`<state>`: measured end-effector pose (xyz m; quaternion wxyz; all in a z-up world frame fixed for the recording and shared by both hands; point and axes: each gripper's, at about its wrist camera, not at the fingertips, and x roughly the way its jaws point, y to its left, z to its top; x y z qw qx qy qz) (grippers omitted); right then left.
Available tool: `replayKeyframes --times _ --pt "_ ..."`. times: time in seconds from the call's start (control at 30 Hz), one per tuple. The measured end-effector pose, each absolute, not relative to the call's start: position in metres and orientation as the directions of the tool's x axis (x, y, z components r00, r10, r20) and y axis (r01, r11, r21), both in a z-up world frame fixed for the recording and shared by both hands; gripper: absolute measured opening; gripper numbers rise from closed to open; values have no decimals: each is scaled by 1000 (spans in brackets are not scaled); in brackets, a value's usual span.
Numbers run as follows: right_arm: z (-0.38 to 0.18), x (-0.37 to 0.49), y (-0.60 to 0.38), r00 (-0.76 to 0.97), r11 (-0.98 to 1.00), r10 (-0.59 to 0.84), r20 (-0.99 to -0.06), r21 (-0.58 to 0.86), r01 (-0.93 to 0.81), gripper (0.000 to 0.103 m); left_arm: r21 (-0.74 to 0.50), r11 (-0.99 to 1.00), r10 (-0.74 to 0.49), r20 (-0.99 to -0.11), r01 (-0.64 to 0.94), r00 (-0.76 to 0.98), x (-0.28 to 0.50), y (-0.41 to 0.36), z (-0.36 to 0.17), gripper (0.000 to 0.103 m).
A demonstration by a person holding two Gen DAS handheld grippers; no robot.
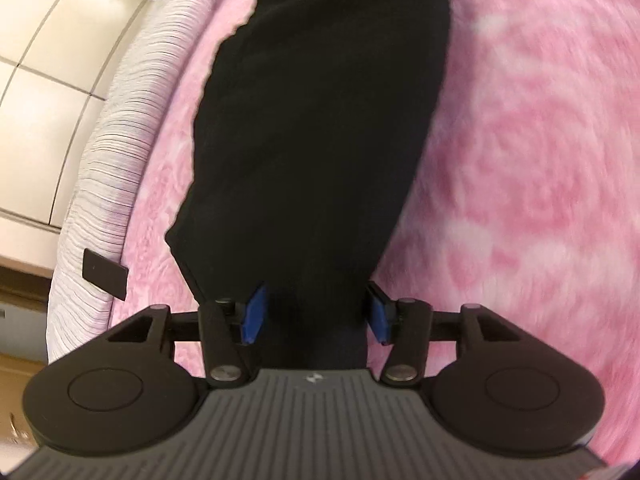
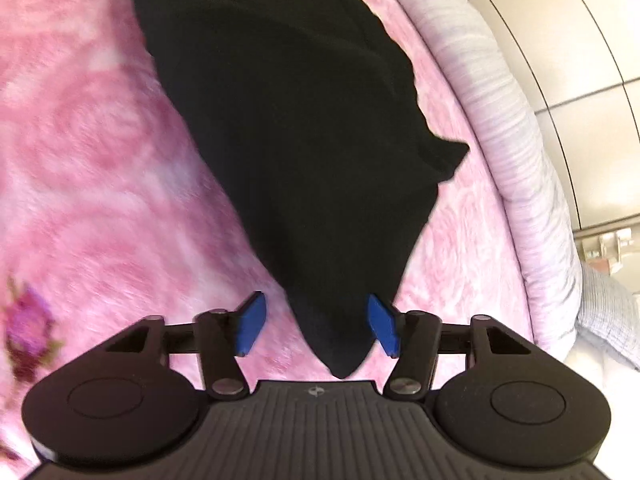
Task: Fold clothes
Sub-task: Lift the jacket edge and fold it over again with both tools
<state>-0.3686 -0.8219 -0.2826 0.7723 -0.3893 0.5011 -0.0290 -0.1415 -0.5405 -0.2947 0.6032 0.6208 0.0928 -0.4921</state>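
Note:
A black garment (image 1: pixel 316 128) lies on a pink fluffy blanket (image 1: pixel 520 152). In the left wrist view my left gripper (image 1: pixel 316 314) is open, its blue pads (image 1: pixel 253 314) on either side of the garment's near end, which runs between them. In the right wrist view the same garment (image 2: pixel 296 128) narrows to a pointed corner that lies between the open jaws of my right gripper (image 2: pixel 318 324), close to the right pad (image 2: pixel 384 330). Neither gripper is closed on the cloth.
The pink blanket (image 2: pixel 88 152) covers a bed with a white striped mattress edge (image 1: pixel 100 168), also in the right wrist view (image 2: pixel 516 152). A small black tag (image 1: pixel 105 274) sits on that edge. Tiled floor (image 1: pixel 44 92) lies beyond. A grey cloth (image 2: pixel 608 316) lies at the far right.

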Motion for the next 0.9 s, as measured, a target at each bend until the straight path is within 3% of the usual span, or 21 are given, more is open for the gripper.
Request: replayKeyframes --times 0.13,0.2,0.33,0.4,0.6,0.9 --pt "-292 -357 -812 532 670 -409 -741 -640 -376 55 656 -272 -462 -731 704 503 -136 -538 -299 47" --pt "-301 -347 -810 545 652 -403 -735 -648 -392 54 645 -270 -454 -740 715 497 -134 -540 -299 31" --pt "-310 -328 -821 518 668 -412 -750 -635 -388 23 622 -263 -439 -758 738 482 -129 -543 -297 17" --pt "-302 -327 -822 508 694 -402 -762 -615 -374 19 608 -251 -441 -765 754 470 -129 -539 -289 12" --pt "-271 -358 -827 501 717 -409 -763 -608 -341 14 556 -281 -469 -791 782 393 -167 -517 -251 11" --pt "-246 -467 -814 359 765 -416 -835 -535 -359 14 357 -380 -436 -883 853 176 -292 -458 -221 11"
